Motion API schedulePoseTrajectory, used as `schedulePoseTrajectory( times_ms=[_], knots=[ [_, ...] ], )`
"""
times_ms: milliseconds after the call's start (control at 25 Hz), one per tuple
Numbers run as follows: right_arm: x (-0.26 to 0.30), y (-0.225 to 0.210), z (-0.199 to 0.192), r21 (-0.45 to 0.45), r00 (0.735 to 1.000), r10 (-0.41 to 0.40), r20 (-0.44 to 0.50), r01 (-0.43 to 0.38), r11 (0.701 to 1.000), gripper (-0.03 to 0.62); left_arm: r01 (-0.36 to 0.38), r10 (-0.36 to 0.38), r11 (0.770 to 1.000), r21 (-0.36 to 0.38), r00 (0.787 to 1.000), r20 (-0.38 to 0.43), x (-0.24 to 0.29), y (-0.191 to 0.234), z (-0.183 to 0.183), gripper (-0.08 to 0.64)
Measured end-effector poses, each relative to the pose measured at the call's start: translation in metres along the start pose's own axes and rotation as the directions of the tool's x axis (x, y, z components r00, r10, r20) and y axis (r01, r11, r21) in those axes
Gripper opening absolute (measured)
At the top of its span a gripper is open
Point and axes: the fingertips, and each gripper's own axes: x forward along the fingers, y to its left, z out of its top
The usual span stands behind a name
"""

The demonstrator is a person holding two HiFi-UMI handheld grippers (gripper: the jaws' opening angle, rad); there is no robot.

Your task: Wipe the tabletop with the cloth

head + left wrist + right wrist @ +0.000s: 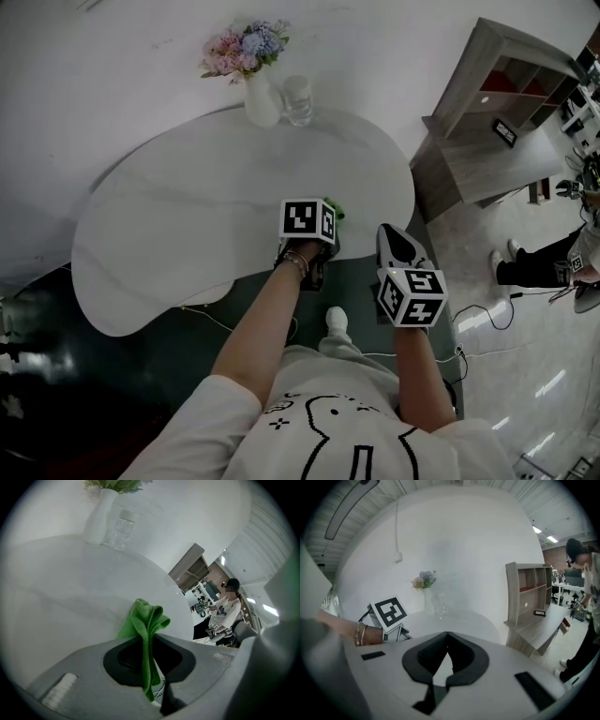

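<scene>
Our left gripper point(149, 651) is clamped on the green cloth point(146, 620), bunched just ahead of it over the table point(56, 597). Our right gripper point(446, 639) hangs closed, empty. With a long forward sweep we could topple the glass point(123, 529) and vase point(99, 517).

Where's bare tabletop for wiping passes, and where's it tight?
Bare: the whole left lobe of the tabletop, the middle between the vase and the green cloth held by the left gripper at the near edge, and the right end. Crowded only at the far edge, where vase and glass stand close together.
</scene>
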Motion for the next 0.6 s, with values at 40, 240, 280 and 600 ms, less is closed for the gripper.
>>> schedulePoseTrajectory(
  times_ms=[40,240,280,600],
  knots=[
    [-0.001,-0.003,-0.001,0.004,1.000,-0.008,0.000,0.008,1.000,0.002,0.004,-0.004,1.000,0.003,1.000,-0.003,0.001,-0.002,0.001,0.055],
    [-0.008,-0.015,-0.006,0.013,0.999,-0.046,-0.006,0.046,0.999,0.002,0.027,-0.027,0.999,0.027,1.000,-0.013,0.009,-0.014,0.002,0.055],
    [-0.010,-0.017,-0.006,0.015,0.999,-0.054,-0.006,0.054,0.998,0.002,0.031,-0.030,0.999,0.033,0.999,-0.016,0.011,-0.017,0.002,0.055],
    [-0.027,-0.037,-0.011,0.047,0.993,-0.119,-0.002,0.119,0.992,0.002,0.099,-0.093,0.989,0.107,0.994,-0.054,0.031,-0.059,-0.002,0.055]
  ],
)
